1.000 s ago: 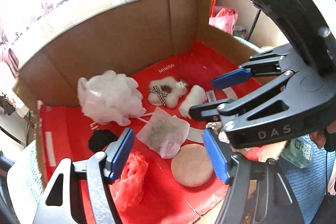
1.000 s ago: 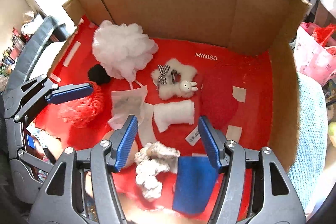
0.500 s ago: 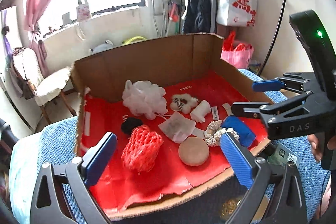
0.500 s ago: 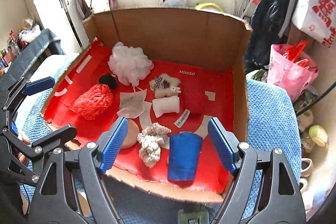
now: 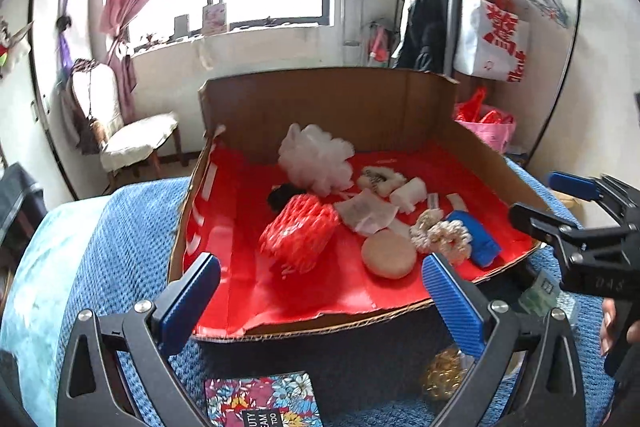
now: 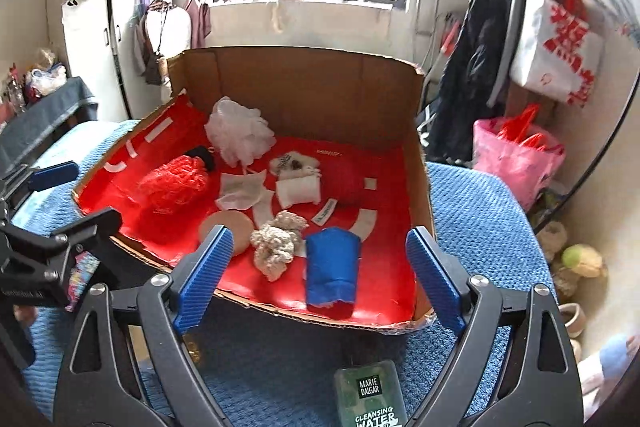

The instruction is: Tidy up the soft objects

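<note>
Red-lined box [image 6: 420, 187]: one loofah [image 6: 240, 131], two sponges.

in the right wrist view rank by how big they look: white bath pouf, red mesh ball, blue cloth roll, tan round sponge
1. red mesh ball and white bath pouf: look about alike, and the pouf is farther, so unranked
2. blue cloth roll, nearest the camera
3. tan round sponge, partly hidden by a finger

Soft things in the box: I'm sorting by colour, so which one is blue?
The blue cloth roll, at the box's open front edge beside the cream crocheted piece. The others are white, red, black, cream or tan.
</note>
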{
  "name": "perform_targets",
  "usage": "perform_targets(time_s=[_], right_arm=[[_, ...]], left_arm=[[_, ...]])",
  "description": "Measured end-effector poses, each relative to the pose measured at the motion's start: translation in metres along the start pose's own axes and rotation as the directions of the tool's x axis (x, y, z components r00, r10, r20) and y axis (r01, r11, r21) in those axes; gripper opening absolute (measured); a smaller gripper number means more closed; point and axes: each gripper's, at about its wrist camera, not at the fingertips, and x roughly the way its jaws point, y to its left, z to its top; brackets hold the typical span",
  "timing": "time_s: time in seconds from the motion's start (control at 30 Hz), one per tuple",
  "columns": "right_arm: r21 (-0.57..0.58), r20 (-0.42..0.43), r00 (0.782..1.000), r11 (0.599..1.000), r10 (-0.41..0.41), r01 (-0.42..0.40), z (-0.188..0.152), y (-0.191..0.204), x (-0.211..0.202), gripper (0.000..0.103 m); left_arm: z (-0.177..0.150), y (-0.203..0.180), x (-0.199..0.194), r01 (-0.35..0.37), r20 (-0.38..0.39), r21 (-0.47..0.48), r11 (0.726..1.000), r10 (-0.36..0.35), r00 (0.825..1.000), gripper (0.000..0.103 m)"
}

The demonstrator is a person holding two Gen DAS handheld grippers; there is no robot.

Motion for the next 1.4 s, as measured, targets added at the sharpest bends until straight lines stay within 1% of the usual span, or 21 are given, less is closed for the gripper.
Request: perform_targets(time_s=[0.1, 0.23, 0.33, 0.43, 0.57, 0.73, 0.9, 1.17, 1.4], right_arm=[[0.002, 0.021, 1.0, 1.0, -0.01, 0.01, -0.009, 0.002, 0.007, 0.094], [0.014, 0.022, 0.999, 0.999, -0.03, 0.03, -0.015, -0.001, 0.02, 0.094], [0.049, 0.012, 1.0, 0.999, -0.015, 0.014, -0.018, -0.007, 0.028, 0.094], [0.055, 0.002, 1.0, 0.998, -0.01, 0.01, -0.022, -0.008, 0.031, 0.094], [0.045, 0.002, 1.0, 0.999, -0.026, 0.026, -0.025, -0.005, 0.033, 0.094], [0.067, -0.012, 1.0, 0.998, -0.018, 0.019, -0.028, -0.009, 0.035, 0.094], [0.054, -0.018, 0.999, 0.998, -0.033, 0.034, -0.031, -0.006, 0.037, 0.094], [0.061, -0.015, 0.999, 0.997, -0.041, 0.042, -0.031, -0.006, 0.039, 0.094], [0.071, -0.011, 0.999, 0.997, -0.042, 0.043, -0.032, -0.006, 0.039, 0.094]], left_arm=[[-0.009, 0.003, 0.005, -0.024, -0.009, -0.024, 0.999, 0.024, 1.0, 0.103], [-0.015, 0.001, 0.009, -0.051, -0.008, -0.034, 0.998, 0.051, 0.999, 0.103], [-0.017, 0.002, 0.013, -0.079, -0.016, -0.054, 0.995, 0.078, 0.997, 0.103], [-0.017, 0.003, 0.019, -0.095, -0.022, -0.056, 0.994, 0.094, 0.995, 0.103], [-0.019, 0.003, 0.028, -0.091, -0.045, -0.065, 0.994, 0.088, 0.995, 0.103], [-0.024, 0.002, 0.035, -0.093, -0.083, -0.069, 0.993, 0.087, 0.993, 0.103], [-0.027, 0.002, 0.039, -0.091, -0.098, -0.079, 0.993, 0.083, 0.992, 0.103], [-0.027, 0.003, 0.038, -0.095, -0.09, -0.079, 0.992, 0.087, 0.992, 0.103], [-0.026, 0.003, 0.036, -0.129, -0.074, -0.042, 0.991, 0.126, 0.989, 0.103]])
